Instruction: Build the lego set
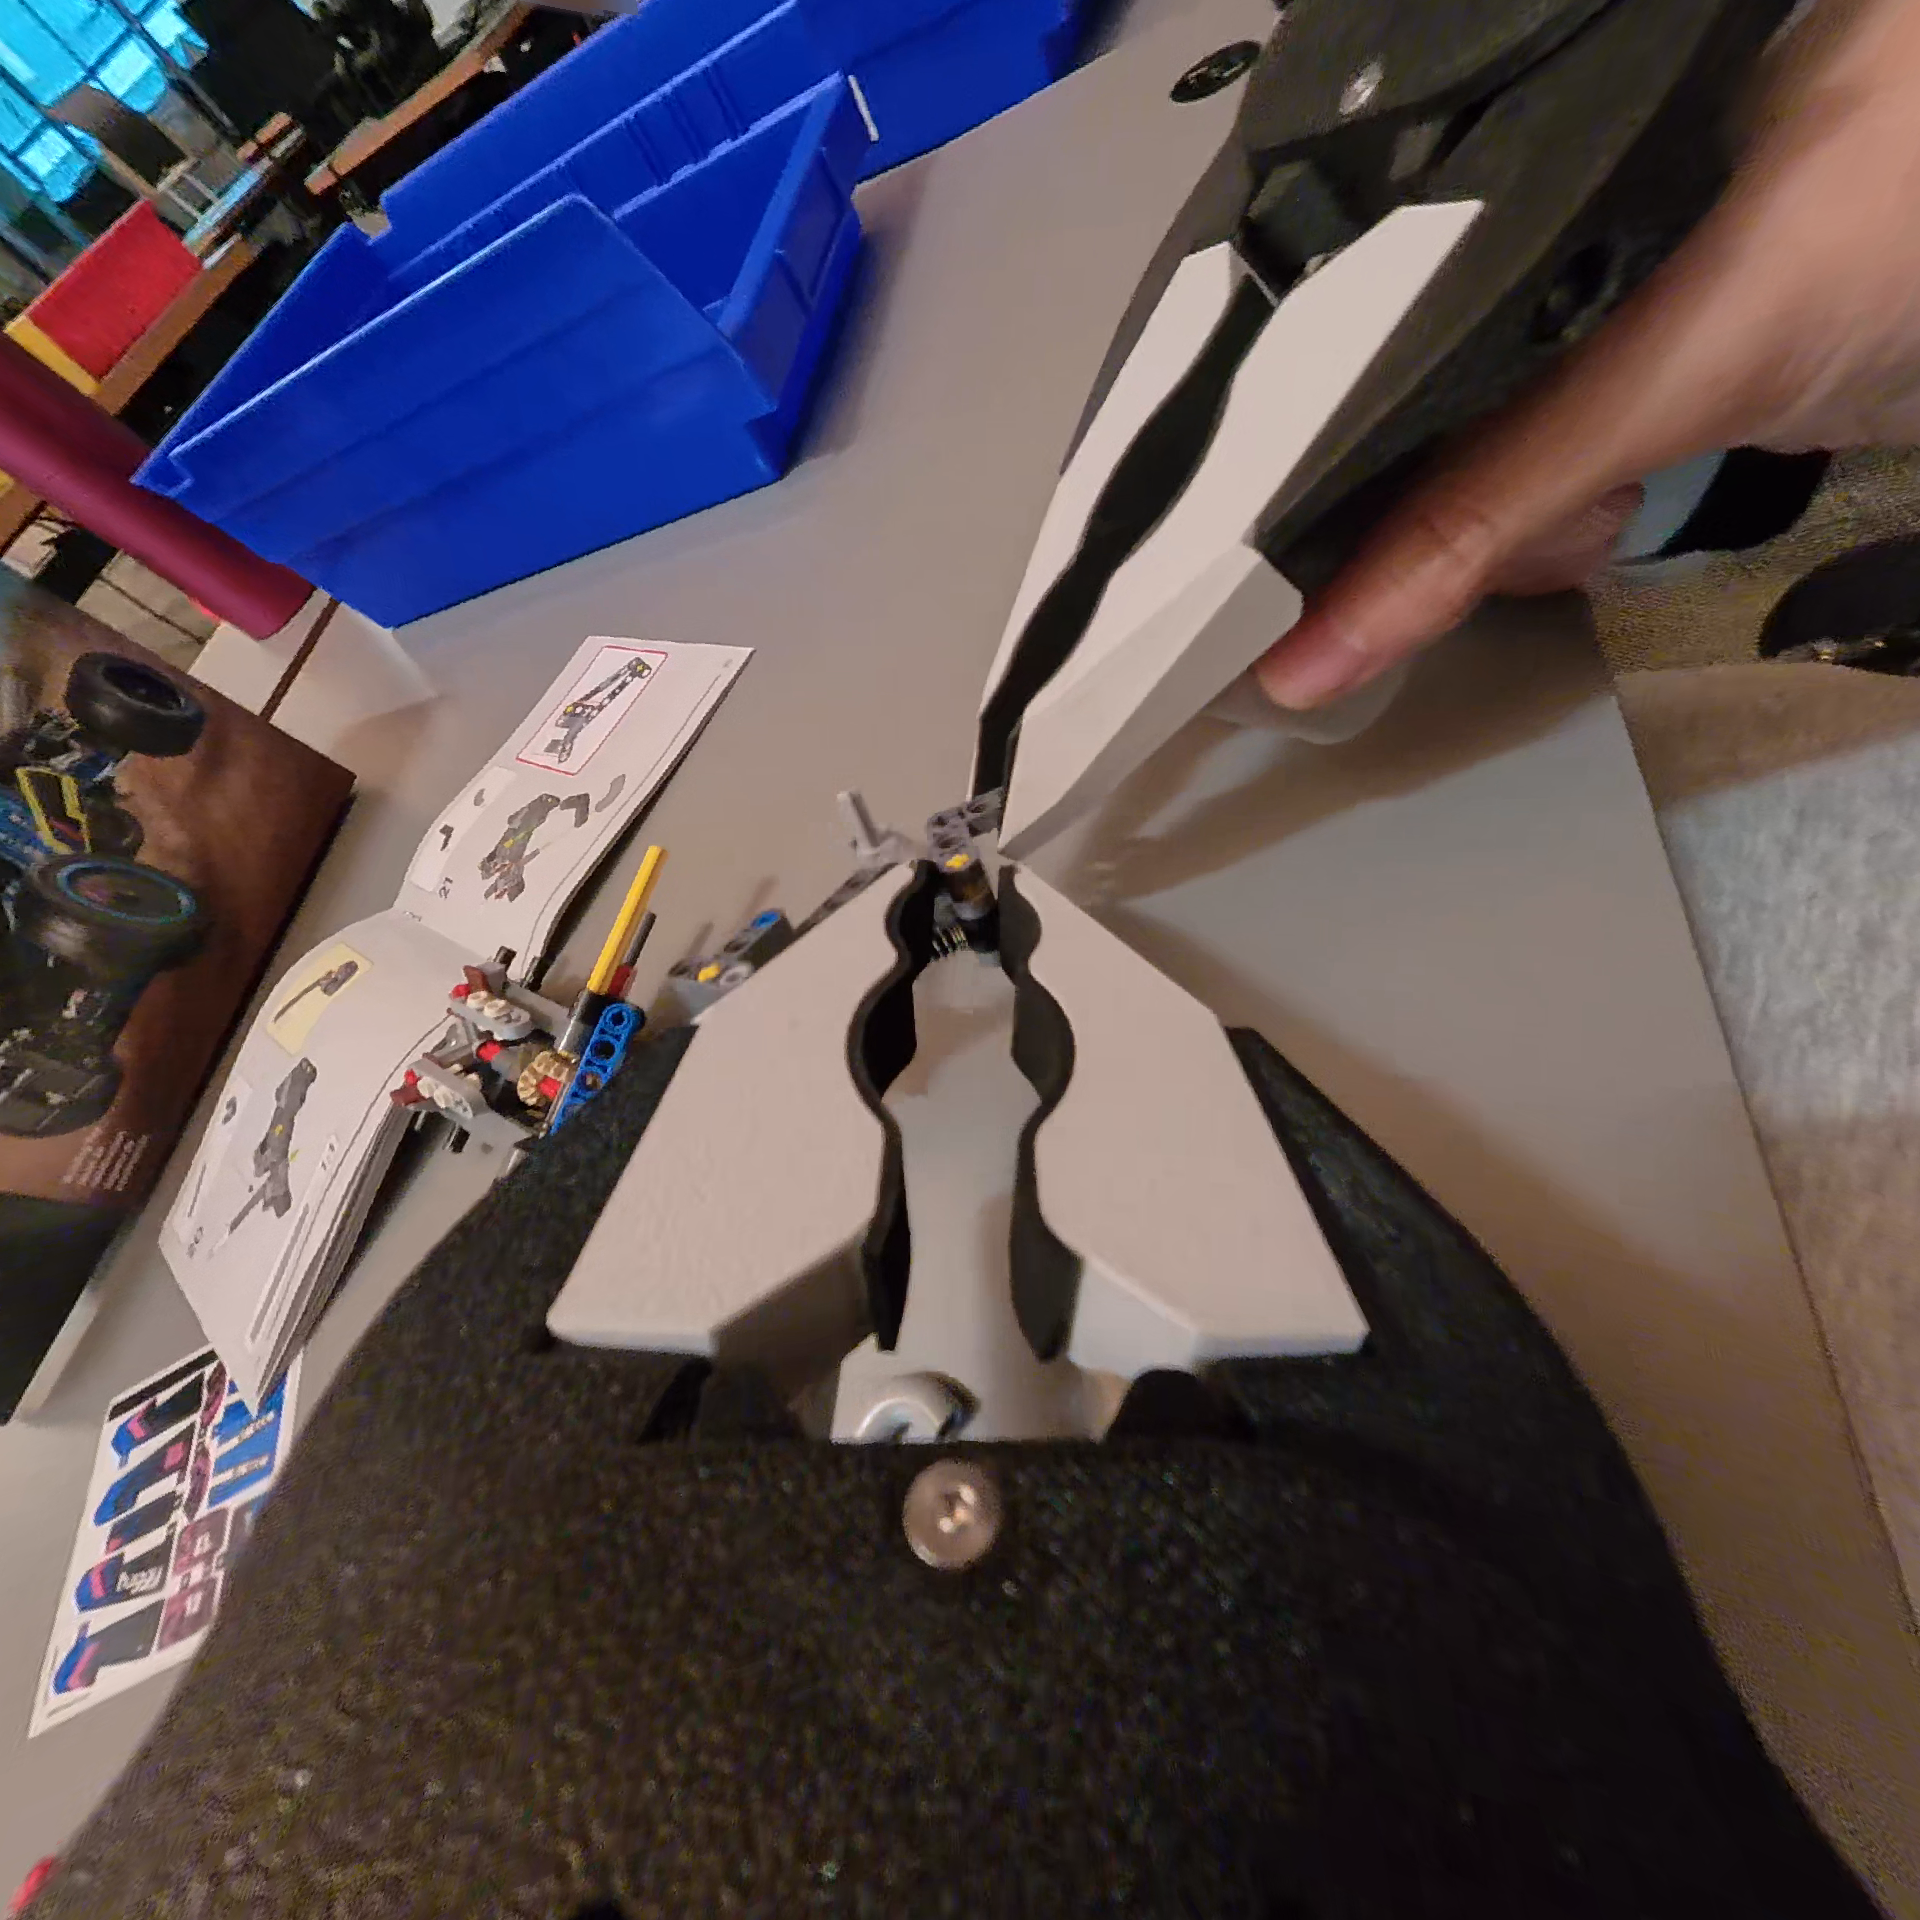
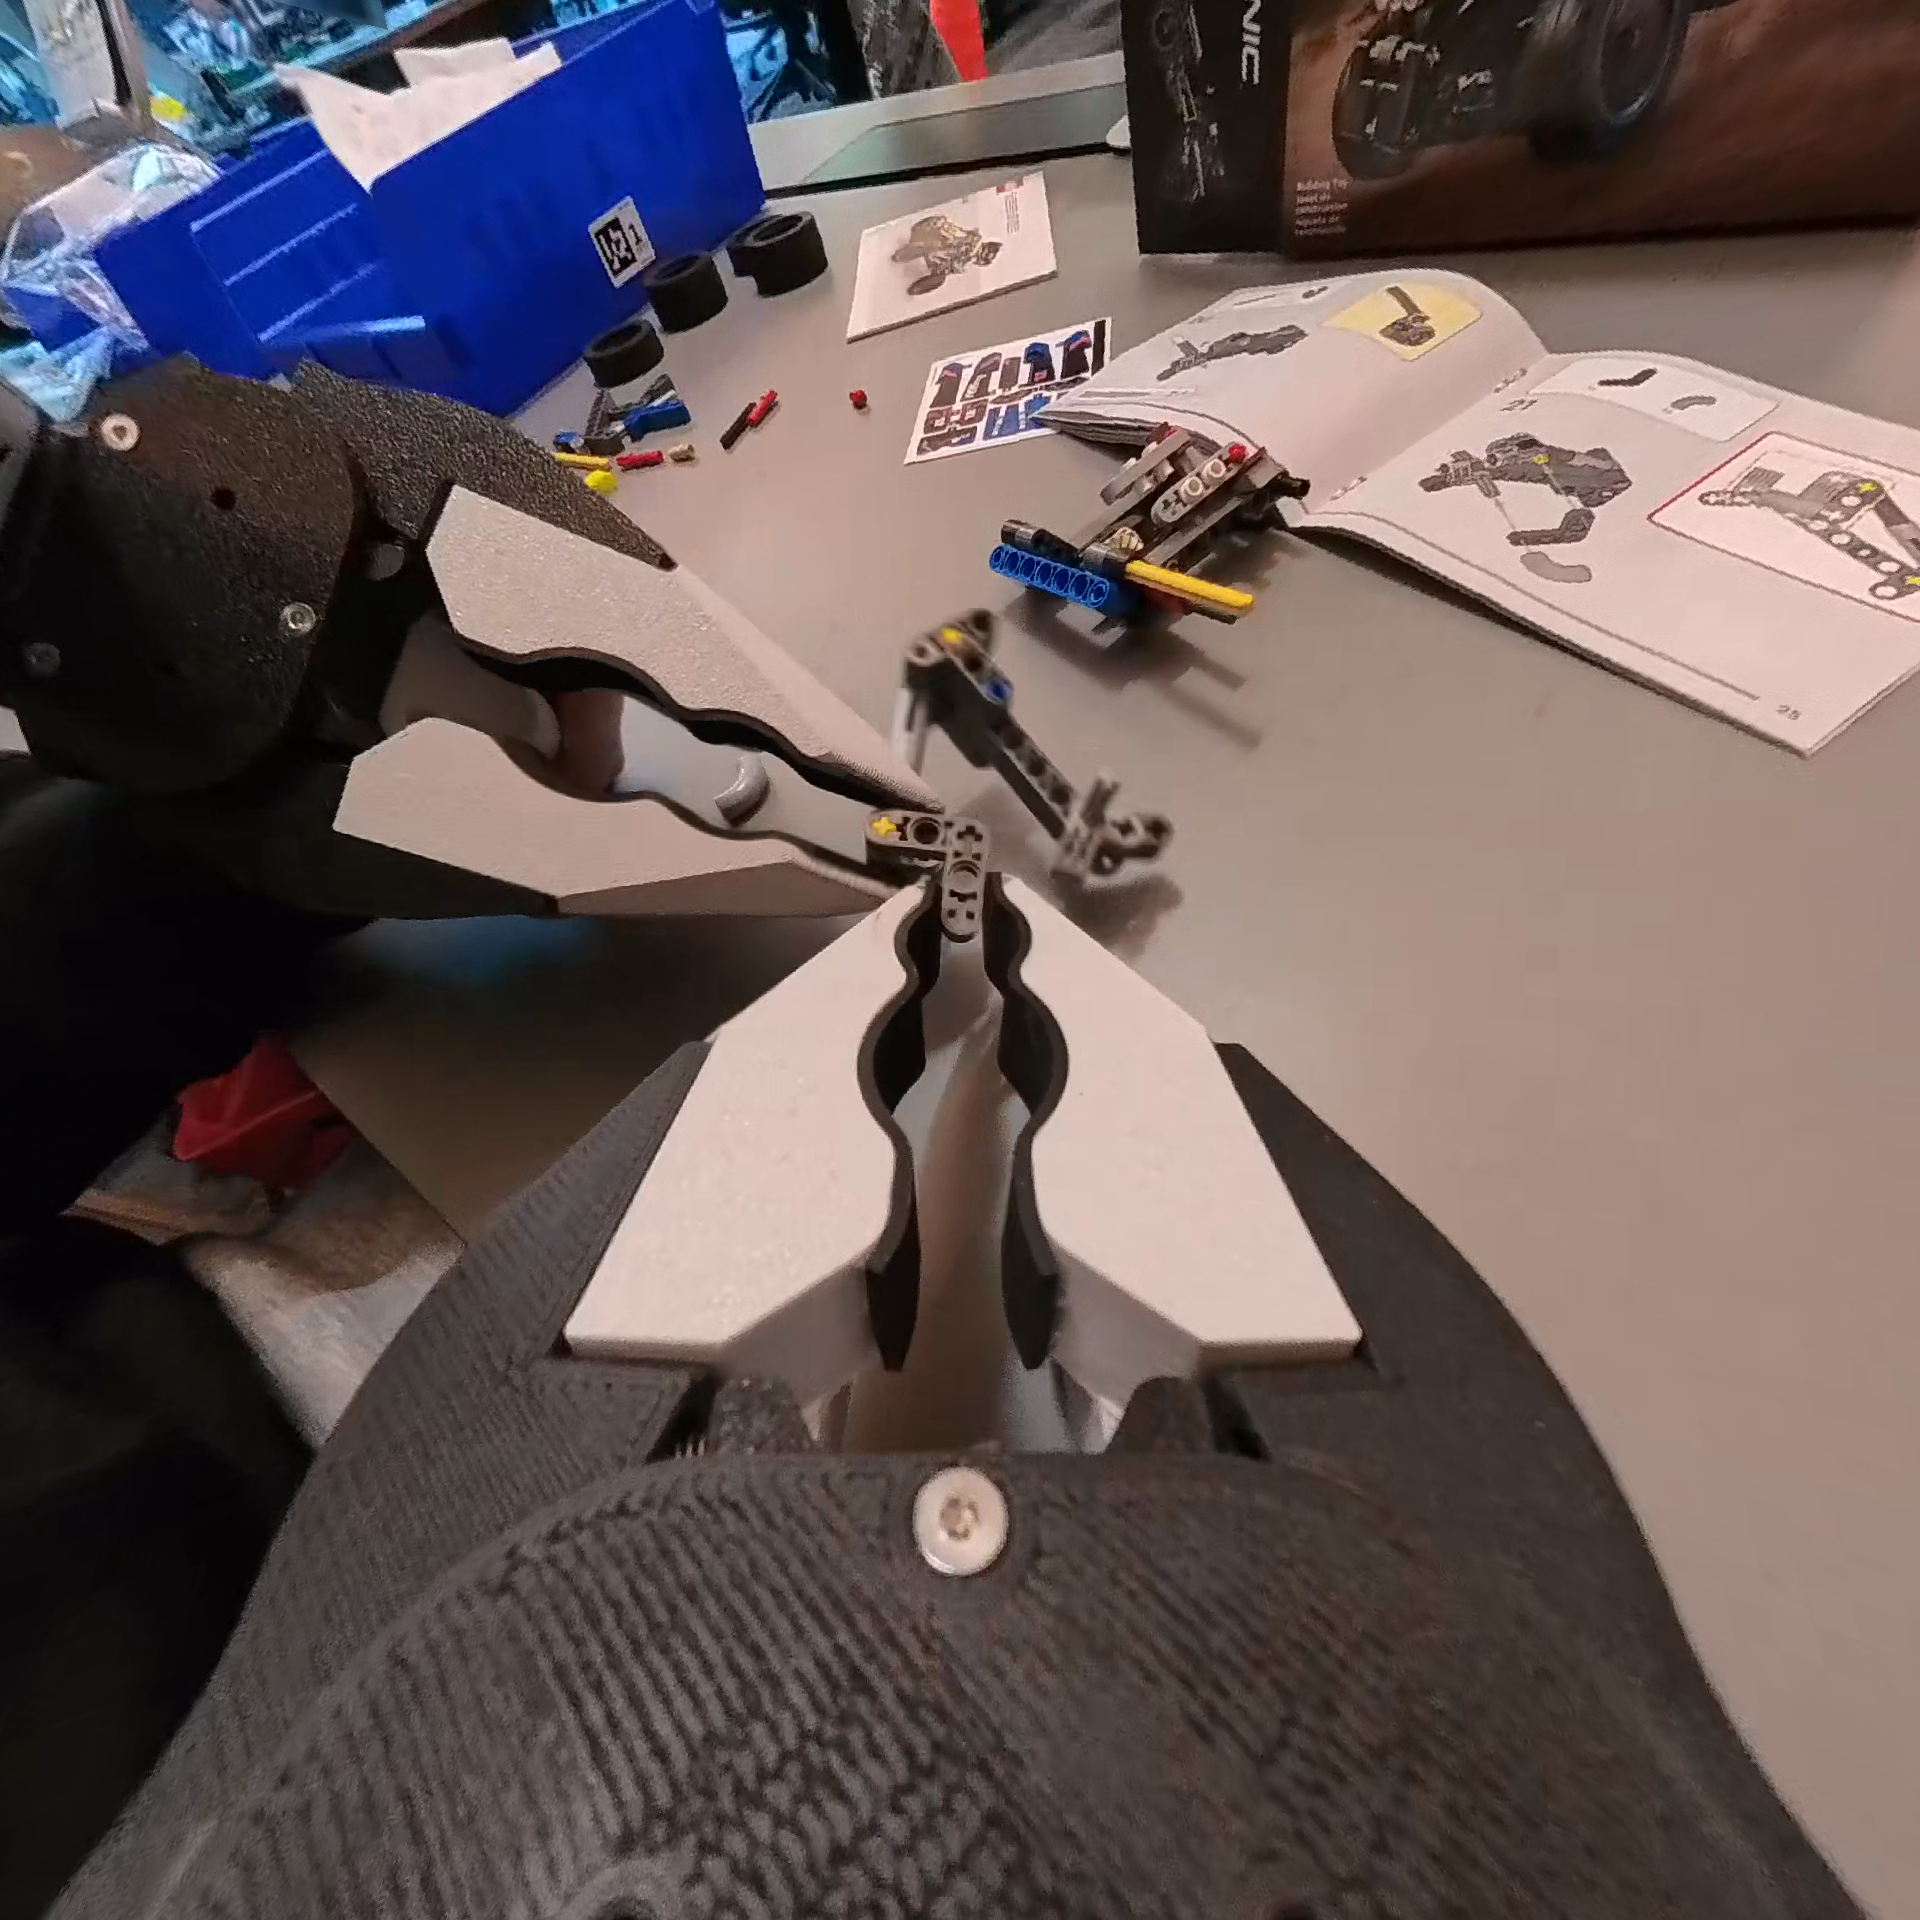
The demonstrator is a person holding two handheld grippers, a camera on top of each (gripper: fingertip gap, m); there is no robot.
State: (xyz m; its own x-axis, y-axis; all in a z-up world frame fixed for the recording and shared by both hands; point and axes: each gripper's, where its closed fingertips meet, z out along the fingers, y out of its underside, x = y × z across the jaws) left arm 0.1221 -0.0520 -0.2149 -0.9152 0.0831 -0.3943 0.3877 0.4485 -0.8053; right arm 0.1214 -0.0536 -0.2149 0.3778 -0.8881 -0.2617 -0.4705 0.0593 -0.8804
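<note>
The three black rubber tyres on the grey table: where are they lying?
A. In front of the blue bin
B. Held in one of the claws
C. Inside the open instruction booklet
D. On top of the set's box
A: in the right wrist view the three black tyres lie loose on the grey table just in front of the blue bin, away from the instruction booklet and the box.

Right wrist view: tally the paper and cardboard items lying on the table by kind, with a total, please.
Open instruction booklet: 1
Sticker sheet: 1
Small leaflet: 1
Set box: 1
Total: 4
</note>
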